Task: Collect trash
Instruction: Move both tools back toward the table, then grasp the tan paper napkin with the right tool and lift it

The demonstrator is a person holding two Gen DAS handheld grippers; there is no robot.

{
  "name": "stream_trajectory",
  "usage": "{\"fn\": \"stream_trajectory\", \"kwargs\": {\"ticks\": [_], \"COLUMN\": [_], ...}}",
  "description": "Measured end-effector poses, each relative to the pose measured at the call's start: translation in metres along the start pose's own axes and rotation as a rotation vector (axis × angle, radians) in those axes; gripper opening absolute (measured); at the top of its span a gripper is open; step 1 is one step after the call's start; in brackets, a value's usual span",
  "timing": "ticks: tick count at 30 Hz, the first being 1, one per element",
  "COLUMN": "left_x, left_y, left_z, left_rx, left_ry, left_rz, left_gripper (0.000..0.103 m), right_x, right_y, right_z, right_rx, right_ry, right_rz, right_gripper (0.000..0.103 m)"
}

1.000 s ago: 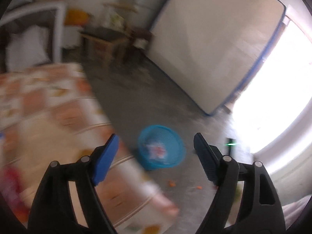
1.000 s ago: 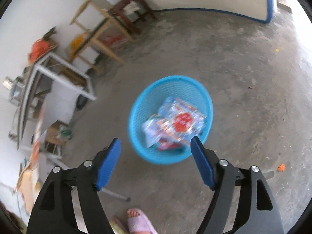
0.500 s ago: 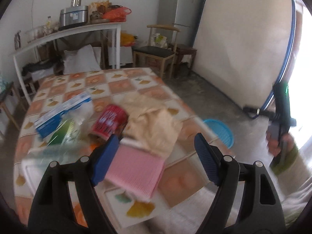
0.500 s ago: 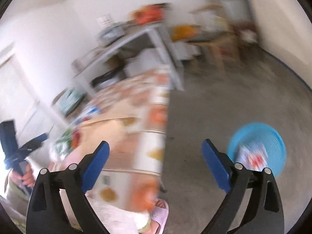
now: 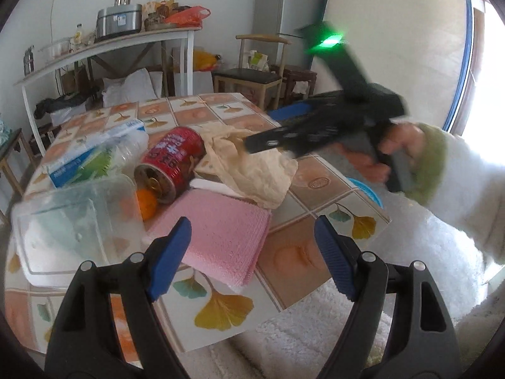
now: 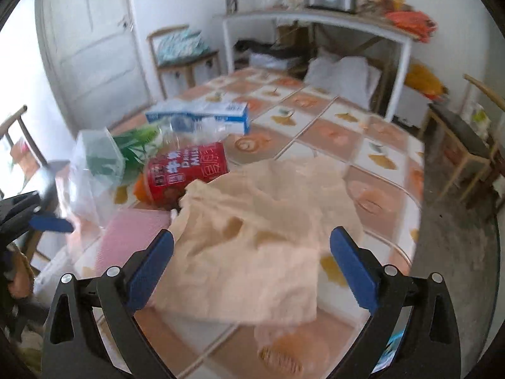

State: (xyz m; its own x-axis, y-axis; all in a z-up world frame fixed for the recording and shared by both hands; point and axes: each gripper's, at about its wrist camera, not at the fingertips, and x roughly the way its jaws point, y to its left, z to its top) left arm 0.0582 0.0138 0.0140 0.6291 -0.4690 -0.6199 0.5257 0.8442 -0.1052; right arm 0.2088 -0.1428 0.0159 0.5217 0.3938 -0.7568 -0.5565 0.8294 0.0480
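From the left, the wide, empty left gripper (image 5: pixel 252 252) hangs over a pink cloth (image 5: pixel 217 233) by the tipped red can (image 5: pixel 172 164), and from the right, the right gripper (image 6: pixel 251 268), its jaws just opened wide and empty, hangs over crumpled paper (image 6: pixel 258 240) on the table (image 6: pixel 378 186).

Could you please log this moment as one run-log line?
phase: back over table | left gripper: open, empty | right gripper: just opened wide, empty, above crumpled beige paper | red can: lying

Daylight, blown-out glare at side edges; motion blur; fisheye-bent, dark corners.
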Motion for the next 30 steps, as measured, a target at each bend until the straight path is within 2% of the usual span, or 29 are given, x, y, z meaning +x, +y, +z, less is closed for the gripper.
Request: {"fn": "stream_trajectory", "kwargs": {"ticks": [4, 7, 9, 10, 12, 16, 20, 25, 30], "left_x": [0.005, 0.008, 0.011, 0.012, 0.014, 0.015, 0.017, 0.020, 0.020], "left_y": [-0.001, -0.002, -0.002, -0.002, -0.002, -0.002, 0.000, 0.004, 0.005], "left_z": [-0.006, -0.009, -0.011, -0.012, -0.013, -0.015, -0.016, -0.020, -0.021], "left_rx": [0.000, 0.007, 0.005, 0.004, -0.001, -0.007, -0.006, -0.019, -0.011], "left_ry": [0.005, 0.005, 0.009, 0.011, 0.015, 0.014, 0.006, 0.000, -0.010], "left_rz": [-0.031, -0.045, -0.053, -0.057, -0.064, -0.063, -0.038, -0.009, 0.007], "left_gripper": [0.076, 0.076, 0.076, 0.076, 0.076, 0.076, 0.076, 0.076, 0.076], "right_x": [0.030, 0.034, 0.030, 0.028, 0.026, 0.026, 0.018, -0.014, -0.064], "right_y": [-0.011, -0.014, -0.018, -0.019, -0.022, -0.024, -0.034, -0.046, -0.041], "right_z": [0.010, 0.010, 0.007, 0.006, 0.005, 0.006, 0.002, -0.008, -0.025], "right_rx": [0.084, 0.139, 0.182, 0.200, 0.225, 0.248, 0.332, 0.454, 0.540], "right_ry": [0.077, 0.056, 0.042, 0.039, 0.039, 0.042, 0.023, -0.063, -0.124], "right_rz": [0.066, 0.075, 0.070, 0.052, 0.017, -0.048, -0.066, -0.086, 0.000], "right_gripper": [0.096, 0.096, 0.082, 0.078, 0.062, 0.040, 0.009, 0.006, 0.006]}}
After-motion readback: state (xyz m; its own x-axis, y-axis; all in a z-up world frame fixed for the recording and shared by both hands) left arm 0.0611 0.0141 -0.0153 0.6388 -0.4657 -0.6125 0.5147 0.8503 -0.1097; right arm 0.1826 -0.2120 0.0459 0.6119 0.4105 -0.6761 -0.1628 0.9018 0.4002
